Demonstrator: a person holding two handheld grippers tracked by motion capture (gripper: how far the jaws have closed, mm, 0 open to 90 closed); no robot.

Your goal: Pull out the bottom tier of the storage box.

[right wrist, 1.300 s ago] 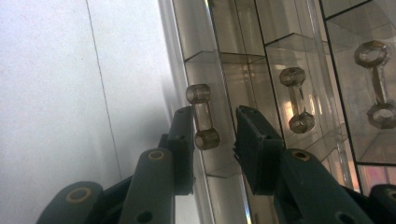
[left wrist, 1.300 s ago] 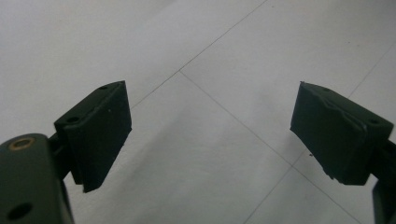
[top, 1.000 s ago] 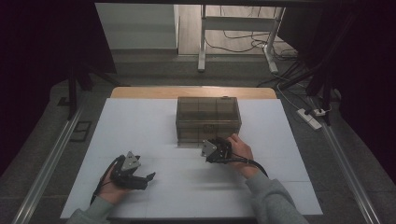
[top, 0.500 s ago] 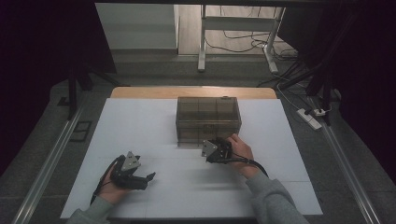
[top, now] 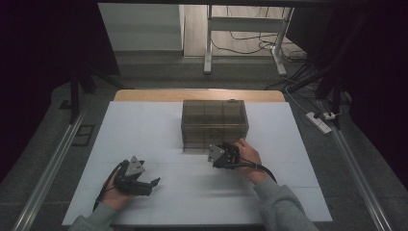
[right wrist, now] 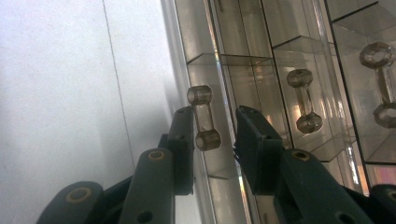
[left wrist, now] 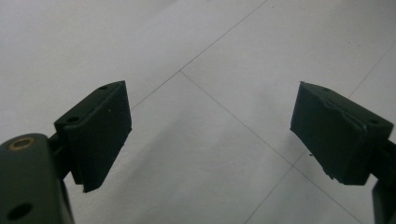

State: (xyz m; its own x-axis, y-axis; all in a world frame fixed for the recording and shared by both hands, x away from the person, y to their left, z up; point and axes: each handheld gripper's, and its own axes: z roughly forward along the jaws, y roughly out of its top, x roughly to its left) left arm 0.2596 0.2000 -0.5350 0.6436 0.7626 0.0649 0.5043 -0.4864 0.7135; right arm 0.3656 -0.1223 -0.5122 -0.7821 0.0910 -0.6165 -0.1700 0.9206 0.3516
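Smoked clear drawer box (top: 214, 124) set mid-table on the white table (top: 144, 125), right gripper (right wrist: 215, 140) placed around a drawer handle (right wrist: 203, 117), jaws not visibly pressed on it, left gripper (left wrist: 210, 135) held apart over bare table.

White-topped table (top: 144, 125), smoky clear drawer box (top: 214, 124) standing at its far middle

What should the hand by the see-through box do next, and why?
Probably close the right gripper on the drawer handle of the clear drawer box. The handle sits between the jaws, with a gap showing on one side, so squeezing comes before pulling the drawer out.
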